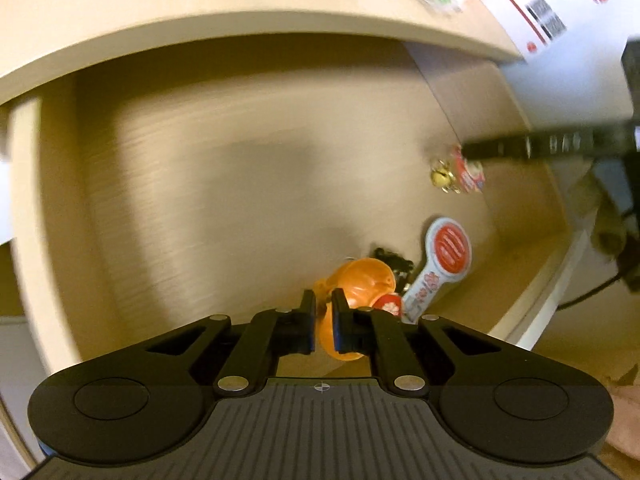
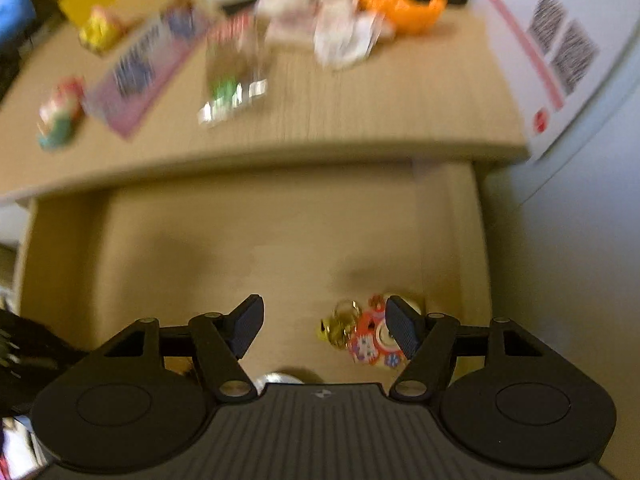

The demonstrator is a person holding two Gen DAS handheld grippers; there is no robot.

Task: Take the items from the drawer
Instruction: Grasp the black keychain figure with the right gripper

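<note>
Home: cluttered desk (image 2: 360,112) (trinkets, open drawer (image 1: 240,160)).

Both views motion-blurred. Items on the table (image 2: 360,92) are smeared in the right wrist view, can't ID most; print on the white box (image 2: 560,52) is unreadable. Left wrist view: table items cut off by the top edge. Orange toy (image 1: 362,280) is partly hidden behind the left hand-held gripper (image 1: 323,316) fingers, lower part not visible. Small black thing (image 1: 390,260) behind it too small to tell. Red charm (image 2: 372,340) partly covered by the right hand-held gripper's (image 2: 326,330) right finger.
</note>
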